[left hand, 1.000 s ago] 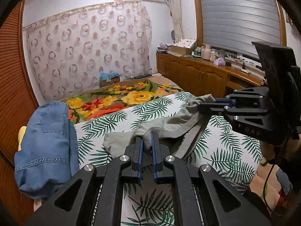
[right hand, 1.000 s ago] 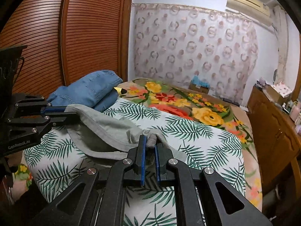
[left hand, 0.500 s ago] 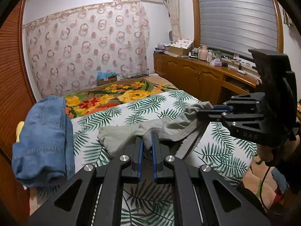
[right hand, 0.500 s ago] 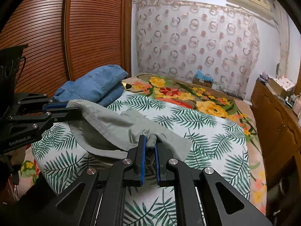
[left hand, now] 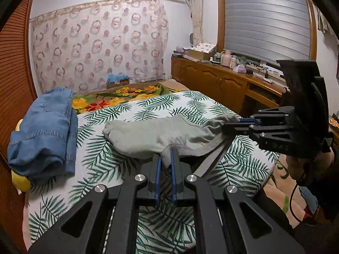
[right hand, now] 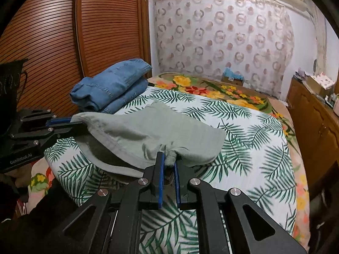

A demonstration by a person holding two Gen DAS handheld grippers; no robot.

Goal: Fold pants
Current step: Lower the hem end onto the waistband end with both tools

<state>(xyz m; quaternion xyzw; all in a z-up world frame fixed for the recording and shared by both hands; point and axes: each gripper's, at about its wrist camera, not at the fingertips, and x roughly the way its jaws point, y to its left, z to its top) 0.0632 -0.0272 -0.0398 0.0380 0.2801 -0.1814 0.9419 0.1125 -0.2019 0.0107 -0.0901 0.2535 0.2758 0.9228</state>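
Grey pants (left hand: 152, 135) lie stretched over the palm-leaf sheet (left hand: 106, 165), their far end flat on the bed and their near edge lifted. My left gripper (left hand: 167, 156) is shut on a bunched fold of that near edge. The right gripper (left hand: 235, 122) comes in from the right and pinches the other corner. In the right wrist view my right gripper (right hand: 168, 158) is shut on a wad of the grey pants (right hand: 152, 127), and the left gripper (right hand: 74, 122) holds the hem at the left. The cloth sags between the two grips.
Folded blue jeans (left hand: 44, 127) sit at the left side of the bed over something yellow (left hand: 20, 182). A slatted wooden wardrobe (right hand: 53, 31) stands behind them. A wooden cabinet (left hand: 211, 84) with clutter on top runs along the right wall. A floral blanket (right hand: 211, 91) covers the far end.
Both grippers have come down and drawn back with the pants. The cloth, bunched and hanging before, now lies spread out on the sheet at its far end.
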